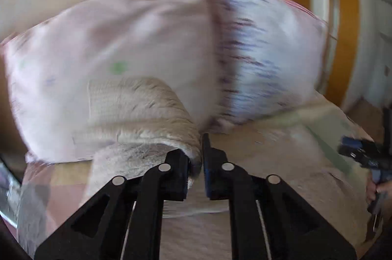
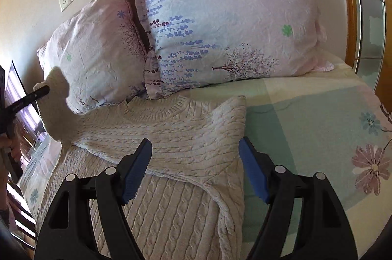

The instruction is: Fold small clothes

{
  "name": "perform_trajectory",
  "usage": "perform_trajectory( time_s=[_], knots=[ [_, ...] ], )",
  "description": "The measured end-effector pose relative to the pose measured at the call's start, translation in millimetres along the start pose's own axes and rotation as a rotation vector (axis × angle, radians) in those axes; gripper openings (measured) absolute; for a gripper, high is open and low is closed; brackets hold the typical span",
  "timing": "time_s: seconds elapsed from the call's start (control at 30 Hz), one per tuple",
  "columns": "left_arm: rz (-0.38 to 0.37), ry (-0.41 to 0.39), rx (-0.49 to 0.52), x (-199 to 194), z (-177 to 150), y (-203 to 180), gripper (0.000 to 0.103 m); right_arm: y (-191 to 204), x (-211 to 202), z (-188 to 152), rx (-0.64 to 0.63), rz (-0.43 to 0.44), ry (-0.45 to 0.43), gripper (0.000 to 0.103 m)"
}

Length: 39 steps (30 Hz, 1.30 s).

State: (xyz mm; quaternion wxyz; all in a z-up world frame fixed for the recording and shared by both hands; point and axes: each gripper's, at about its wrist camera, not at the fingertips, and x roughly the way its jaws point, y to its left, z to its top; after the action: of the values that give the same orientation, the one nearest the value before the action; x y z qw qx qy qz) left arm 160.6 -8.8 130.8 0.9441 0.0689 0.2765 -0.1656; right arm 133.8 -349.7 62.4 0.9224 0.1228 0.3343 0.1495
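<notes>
L tool (image 1: pixel 195 157) pinches sweater (image 2: pixel 171 137) sleeve; R tool (image 2: pixel 196 167) spread.

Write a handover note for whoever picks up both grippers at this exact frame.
Left gripper: jaws shut on the sweater's left sleeve, lifted off the bed beside the pillows.
Right gripper: jaws open, holding nothing, over the sweater's chest.
Cream cable-knit sweater: lies on the floral bedsheet, neckline toward the pillows; right sleeve already folded across the front.
Left to do, likely: lay the held sleeve across the chest, release, then fold the body in half.
</notes>
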Motion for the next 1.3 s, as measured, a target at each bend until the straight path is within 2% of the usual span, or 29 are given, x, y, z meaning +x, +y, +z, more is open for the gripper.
perform_trajectory(
  time_s=[0.03,0.07,0.1,0.17,0.2,0.3,0.4,0.43,0.5,0.53,0.6,0.63,0.67,0.7,0.73,0.77,0.8,0.87,0.93,1.0,1.07,1.17,1.3],
  knots=[
    [-0.083,0.039,0.068,15,-6,-42,0.033,-2,-1,-2,0.009,0.002,0.010,0.075],
    [-0.125,0.081,0.119,27,-14,-72,0.048,-7,-6,-6,0.025,0.001,0.028,0.075],
    [-0.149,0.122,0.162,37,-24,-92,0.050,-10,-10,-9,0.033,0.004,0.038,0.075],
    [-0.153,0.166,0.195,40,-41,-98,0.050,-20,-25,-20,0.046,0.003,0.062,0.075],
    [-0.148,0.179,0.178,35,-49,-90,0.053,-25,-33,-26,0.054,0.000,0.078,0.075],
    [-0.130,0.215,-0.007,0,-83,-28,0.067,-44,-53,-53,0.115,0.018,0.145,0.075],
    [-0.041,0.255,-0.152,-33,-124,31,0.067,-57,-62,-83,0.222,0.083,0.217,0.073],
    [-0.018,0.272,-0.214,-47,-144,50,0.067,-59,-64,-92,0.250,0.108,0.235,0.068],
    [-0.018,0.308,-0.324,-63,-173,74,0.067,-58,-65,-112,0.315,0.179,0.288,0.061],
    [-0.031,0.323,-0.381,-75,-190,81,0.067,-56,-68,-121,0.330,0.206,0.286,0.056],
    [-0.057,0.333,-0.447,-87,-213,83,0.065,-47,-77,-134,0.341,0.244,0.300,0.053],
    [-0.078,0.334,-0.479,-94,-225,81,0.063,-45,-79,-139,0.354,0.272,0.314,0.045],
    [-0.084,0.303,-0.494,-103,-232,77,0.058,-40,-79,-150,0.381,0.337,0.348,0.035],
    [-0.117,0.296,-0.513,-112,-239,72,0.048,-36,-80,-158,0.395,0.370,0.366,0.032],
    [-0.142,0.284,-0.535,-117,-243,65,0.043,-31,-81,-166,0.400,0.402,0.387,0.028],
    [-0.174,0.282,-0.552,-120,-246,58,0.034,-27,-80,-171,0.401,0.429,0.402,0.017],
    [-0.219,0.291,-0.577,-124,-252,52,0.025,-21,-81,-178,0.401,0.464,0.415,0.013],
    [-0.266,0.303,-0.595,-127,-261,42,0.017,-14,-83,-181,0.389,0.489,0.394,0.009],
    [-0.254,0.284,-0.581,-129,-261,34,0.016,-12,-83,-173,0.392,0.519,0.359,0.008],
    [-0.282,0.275,-0.600,-124,-257,37,0.008,-10,-82,-154,0.378,0.543,0.297,0.008],
    [-0.304,0.258,-0.600,-115,-244,44,0.006,-10,-80,-127,0.348,0.551,0.220,0.008],
    [-0.291,0.194,-0.542,-99,-197,60,0.005,-10,-69,-77,0.319,0.570,0.086,0.008],
    [-0.234,0.071,-0.532,-59,-111,99,0.005,-15,-26,-2,0.349,0.548,-0.073,0.008]
  ],
)
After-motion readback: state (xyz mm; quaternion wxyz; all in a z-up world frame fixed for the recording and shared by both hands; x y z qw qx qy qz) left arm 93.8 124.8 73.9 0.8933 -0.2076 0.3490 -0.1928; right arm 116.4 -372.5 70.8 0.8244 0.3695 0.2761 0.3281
